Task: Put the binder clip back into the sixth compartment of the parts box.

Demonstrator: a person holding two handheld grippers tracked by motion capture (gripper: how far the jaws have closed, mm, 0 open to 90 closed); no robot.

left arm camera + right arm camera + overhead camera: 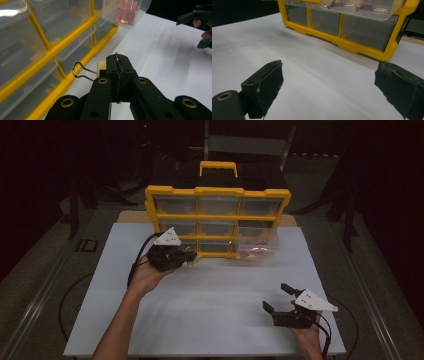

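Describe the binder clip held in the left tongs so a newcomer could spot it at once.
Start at the yellow plastic drawer organiser standing on the white table. By its lower left corner, the left tongs pinch a small cream binder clip. Unlike the pink clips, it is outside any drawer.

A yellow organiser (pixel 218 215) with clear drawers stands upright at the far side of the white tabletop (pixel 210 305). Its bottom right drawer (pixel 257 245) is pulled out and holds pink binder clips (pixel 126 13). A yellow handle (pixel 218 167) tops the organiser.
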